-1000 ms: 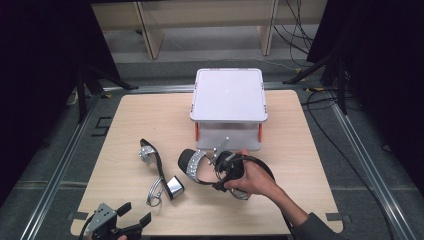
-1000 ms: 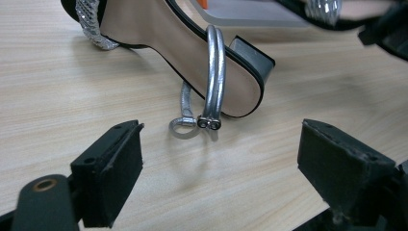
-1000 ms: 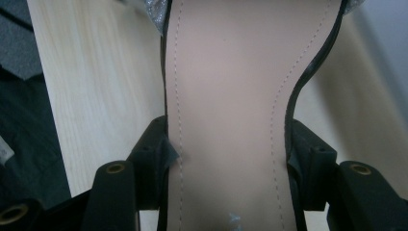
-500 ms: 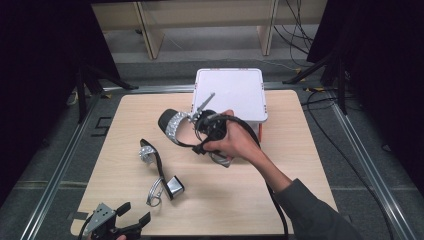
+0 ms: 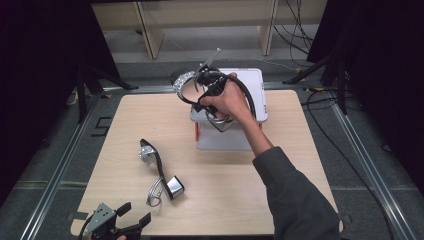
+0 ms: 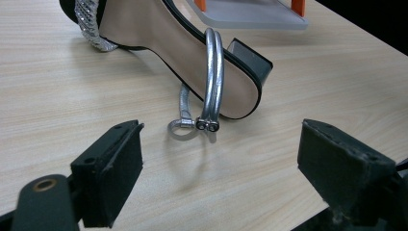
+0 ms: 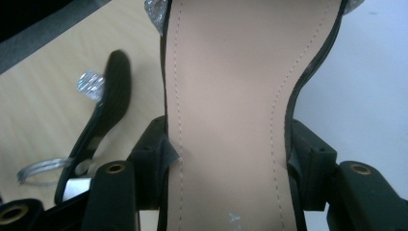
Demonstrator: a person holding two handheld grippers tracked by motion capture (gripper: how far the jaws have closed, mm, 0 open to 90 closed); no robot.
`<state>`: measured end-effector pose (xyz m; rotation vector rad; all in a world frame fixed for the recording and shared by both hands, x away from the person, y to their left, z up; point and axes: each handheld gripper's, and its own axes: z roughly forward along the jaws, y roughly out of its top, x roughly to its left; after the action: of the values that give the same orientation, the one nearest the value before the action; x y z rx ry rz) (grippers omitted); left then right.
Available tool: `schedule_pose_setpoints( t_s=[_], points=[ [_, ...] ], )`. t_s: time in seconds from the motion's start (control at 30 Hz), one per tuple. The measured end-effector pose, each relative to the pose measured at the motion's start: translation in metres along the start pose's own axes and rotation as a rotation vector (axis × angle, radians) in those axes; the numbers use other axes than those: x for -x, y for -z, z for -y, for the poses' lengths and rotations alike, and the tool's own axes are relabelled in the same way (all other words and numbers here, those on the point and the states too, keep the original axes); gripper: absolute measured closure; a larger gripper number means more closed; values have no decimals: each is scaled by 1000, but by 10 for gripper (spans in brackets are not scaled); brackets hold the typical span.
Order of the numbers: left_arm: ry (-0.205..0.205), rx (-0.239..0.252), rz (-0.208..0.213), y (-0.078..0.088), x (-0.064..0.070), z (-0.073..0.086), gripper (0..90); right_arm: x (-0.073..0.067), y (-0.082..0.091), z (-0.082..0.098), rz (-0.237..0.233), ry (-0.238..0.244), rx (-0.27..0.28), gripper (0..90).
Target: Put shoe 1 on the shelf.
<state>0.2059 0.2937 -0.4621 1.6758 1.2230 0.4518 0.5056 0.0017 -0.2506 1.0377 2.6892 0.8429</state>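
Jaws of the right gripper [image 5: 210, 92] clamp a sandal [image 7: 231, 110] over the white box [image 5: 255, 95] at upper centre, probably for setting down; the left gripper [image 5: 131, 223] waits open, empty, near the second sandal [image 5: 160, 170].

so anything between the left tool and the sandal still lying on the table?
Nothing visible. In the left gripper view the left tool stands open with bare table between its jaws and the sandal. The sandal's silver strap faces the tool.

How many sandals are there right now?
2: one sandal is clamped in the right hand-held gripper above the white box; the other sandal lies on the table.
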Motion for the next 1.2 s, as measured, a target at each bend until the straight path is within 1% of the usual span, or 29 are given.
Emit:
schedule_pose_setpoints(
  t_s=[0.07,0.1,0.13,0.2,0.23,0.27,0.3,0.37,0.4,0.43,0.47,0.53,0.57,0.6,0.63,0.67,0.7,0.77,0.8,0.83,0.87,0.9,0.93,1.03,1.07,1.1,1.13,1.17,1.2],
  points=[
    [-4,4,3,0,0,0,155,10,-3,-4,16,-60,-1,429],
    [-4,4,3,0,0,0,155,10,-3,-4,16,-60,-1,429],
    [-23,38,37,-2,-2,0,155,21,-7,-8,41,-107,-11,428],
    [-16,30,31,-2,-2,0,155,31,-10,-11,49,-160,-3,429],
    [-4,0,5,0,0,0,155,35,-12,-12,47,-186,-1,428],
    [-7,1,7,0,0,0,155,39,-15,-13,54,-223,-7,428],
    [-7,1,7,0,0,0,155,39,-15,-13,54,-223,-7,428],
    [-5,4,10,0,0,0,155,50,-23,-17,98,-299,-30,428],
    [-3,12,14,0,0,0,155,54,-26,-19,111,-320,-30,428],
    [-3,12,14,0,0,0,155,54,-26,-19,111,-320,-30,428],
    [-22,39,40,-2,-2,0,155,61,-29,-21,102,-402,-28,427],
    [-24,40,43,-2,-2,0,155,66,-32,-22,107,-459,-31,427],
    [-24,40,43,-2,-2,0,155,66,-32,-22,107,-459,-31,427],
    [-9,24,24,0,0,0,155,70,-33,-22,112,-471,-23,427],
    [-33,41,42,-1,-2,0,155,75,-34,-22,116,-491,-19,427],
    [-29,42,43,-1,-2,0,155,77,-36,-21,116,-506,-24,427],
    [-8,24,20,1,0,0,155,82,-38,-21,114,-515,-26,427],
    [-11,20,22,1,0,0,155,83,-38,-21,113,-530,-25,426],
    [-5,21,20,1,1,0,155,89,-40,-20,116,-534,-19,426],
    [-10,8,13,2,1,0,155,89,-41,-20,112,-554,-20,425],
    [-11,16,19,1,1,0,155,89,-42,-20,122,-567,-24,423],
    [-22,41,45,-1,-1,0,155,89,-43,-20,127,-570,-25,422],
    [2,10,13,2,1,0,155,89,-45,-21,125,-588,-29,420],
    [-7,8,14,2,1,0,155,91,-48,-21,119,-596,-28,412],
    [-2,20,24,2,1,0,155,91,-51,-21,135,-633,-25,347],
    [-2,20,24,2,1,0,155,91,-51,-21,135,-633,-25,347],
    [-9,12,23,2,1,0,155,92,-52,-20,130,-636,-18,335],
    [-18,7,23,2,1,0,155,92,-46,-21,129,-656,44,315],
    [-23,8,23,2,1,0,155,91,-43,-21,128,-664,64,310]
  ],
)
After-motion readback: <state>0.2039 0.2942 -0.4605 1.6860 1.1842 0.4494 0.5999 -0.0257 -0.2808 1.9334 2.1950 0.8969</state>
